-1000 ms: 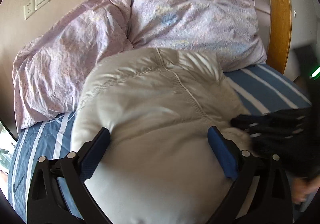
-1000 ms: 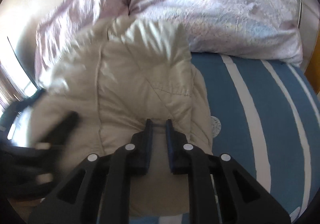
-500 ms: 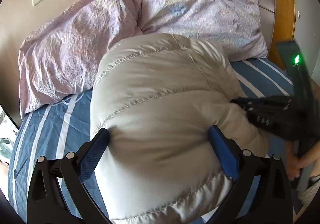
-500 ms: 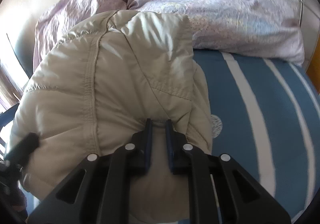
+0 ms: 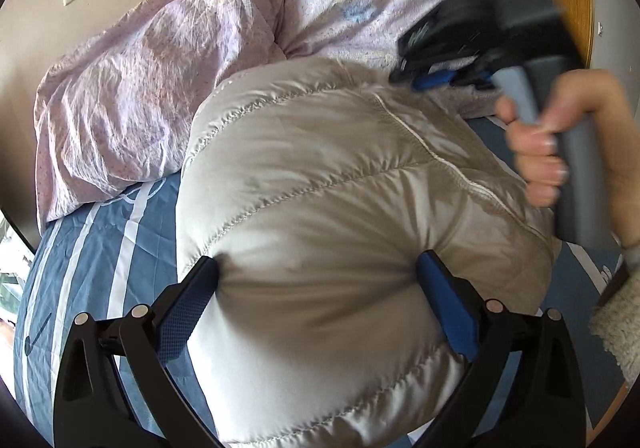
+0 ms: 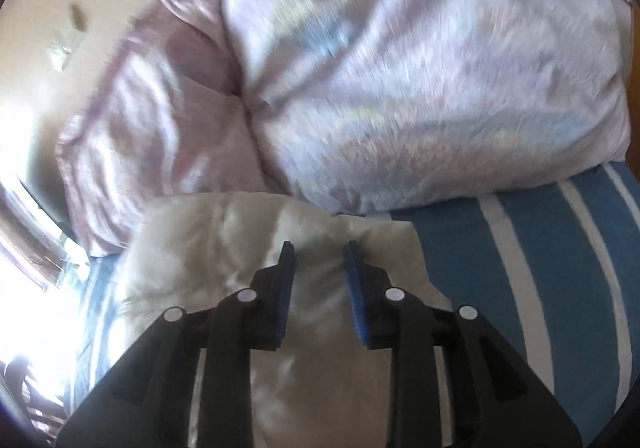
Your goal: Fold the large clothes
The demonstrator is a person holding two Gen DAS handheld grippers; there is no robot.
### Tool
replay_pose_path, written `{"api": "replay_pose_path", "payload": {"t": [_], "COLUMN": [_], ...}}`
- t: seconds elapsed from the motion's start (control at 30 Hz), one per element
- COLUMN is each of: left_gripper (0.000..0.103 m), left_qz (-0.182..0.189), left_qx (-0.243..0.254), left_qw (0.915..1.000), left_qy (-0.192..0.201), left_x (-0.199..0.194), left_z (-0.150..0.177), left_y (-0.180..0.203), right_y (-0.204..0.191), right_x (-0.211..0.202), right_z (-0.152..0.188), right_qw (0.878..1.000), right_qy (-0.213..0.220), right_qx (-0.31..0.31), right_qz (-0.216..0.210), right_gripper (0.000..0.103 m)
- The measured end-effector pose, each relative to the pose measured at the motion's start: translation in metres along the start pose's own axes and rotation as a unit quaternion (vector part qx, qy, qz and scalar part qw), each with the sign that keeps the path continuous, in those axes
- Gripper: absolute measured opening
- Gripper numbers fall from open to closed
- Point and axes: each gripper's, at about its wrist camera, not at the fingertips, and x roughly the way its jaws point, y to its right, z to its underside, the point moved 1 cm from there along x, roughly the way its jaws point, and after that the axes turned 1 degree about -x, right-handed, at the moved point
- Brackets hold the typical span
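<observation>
The puffy beige jacket (image 5: 340, 232) lies bunched on the blue striped bedsheet (image 5: 100, 248), its far edge against the lilac duvet (image 5: 152, 88) heaped at the far side by the wall. The left gripper (image 5: 318, 288) has its 2 jaws spread wide, 1 on each side of the near bulge, the pads dented into the padding; this looks like a way to pin the springy bundle so the fold does not puff open. The right gripper (image 6: 319, 276), held in a hand (image 5: 556, 152) at the right of the left wrist view, hangs over the jacket's far right part. Its jaws are opening, with nothing caught between them, probably having let go to reach for the next edge.
</observation>
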Motion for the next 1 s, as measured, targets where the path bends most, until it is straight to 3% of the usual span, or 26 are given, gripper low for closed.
{"api": "replay_pose_path", "payload": {"t": [0.1,0.27,0.5,0.83,0.93,1.0], "left_gripper": [0.100,0.101,0.101,0.101,0.101,0.101], "left_qz": [0.003,0.004,-0.003,-0.010,0.000,-0.017], "left_qx": [0.003,0.006,0.020,0.020,-0.007,-0.017], "left_qw": [0.9999,0.9994,0.9986,0.9987,0.9983,0.9968], "left_qy": [0.013,0.033,0.049,0.046,0.057,0.076], "left_x": [-0.001,-0.001,0.002,-0.002,-0.023,-0.034], "left_z": [0.000,0.001,0.004,0.003,-0.004,-0.013], "left_y": [0.002,0.008,0.014,0.014,-0.001,-0.014], "right_y": [0.013,0.015,0.033,0.035,0.029,0.025], "right_x": [0.027,0.042,0.056,0.052,0.029,0.007], "right_z": [0.010,0.023,0.031,0.033,0.036,0.042], "right_qw": [0.999,1.000,0.999,0.999,1.000,1.000], "right_qy": [-0.032,-0.014,-0.003,-0.001,0.010,0.023], "right_qx": [0.023,0.013,0.039,0.039,0.019,0.009], "right_qz": [-0.004,0.013,-0.019,-0.021,-0.009,-0.010], "right_gripper": [0.020,0.020,0.020,0.020,0.024,0.036]}}
